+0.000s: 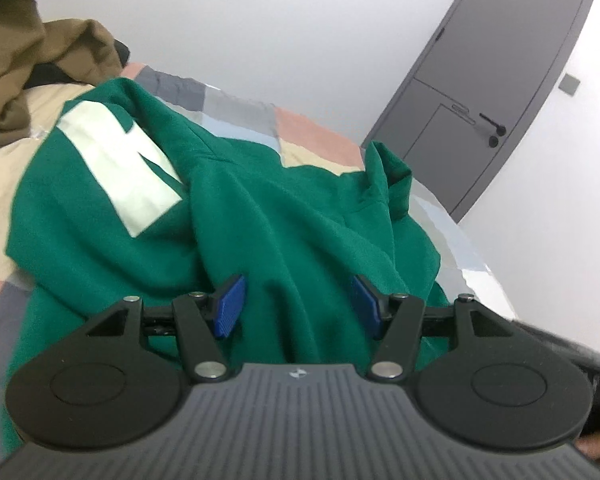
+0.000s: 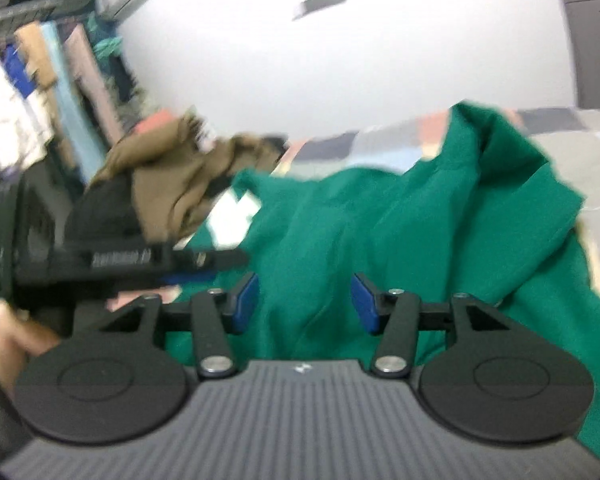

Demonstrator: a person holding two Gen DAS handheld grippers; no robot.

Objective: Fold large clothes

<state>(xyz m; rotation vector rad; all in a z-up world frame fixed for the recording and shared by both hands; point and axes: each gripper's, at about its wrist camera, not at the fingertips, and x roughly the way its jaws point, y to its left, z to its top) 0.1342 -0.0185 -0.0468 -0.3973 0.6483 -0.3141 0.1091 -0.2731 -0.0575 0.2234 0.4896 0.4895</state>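
A large green garment with a pale printed patch lies crumpled on the bed. It also shows in the right wrist view. My left gripper is open just above the cloth, its blue pads apart with green fabric between and below them, nothing gripped. My right gripper is open over the same garment, holding nothing. The left gripper's body shows at the left of the right wrist view, which is blurred.
A patchwork quilt covers the bed. A brown garment pile sits at the far left, also in the right wrist view. A grey door stands beyond the bed. Hanging clothes are at the left.
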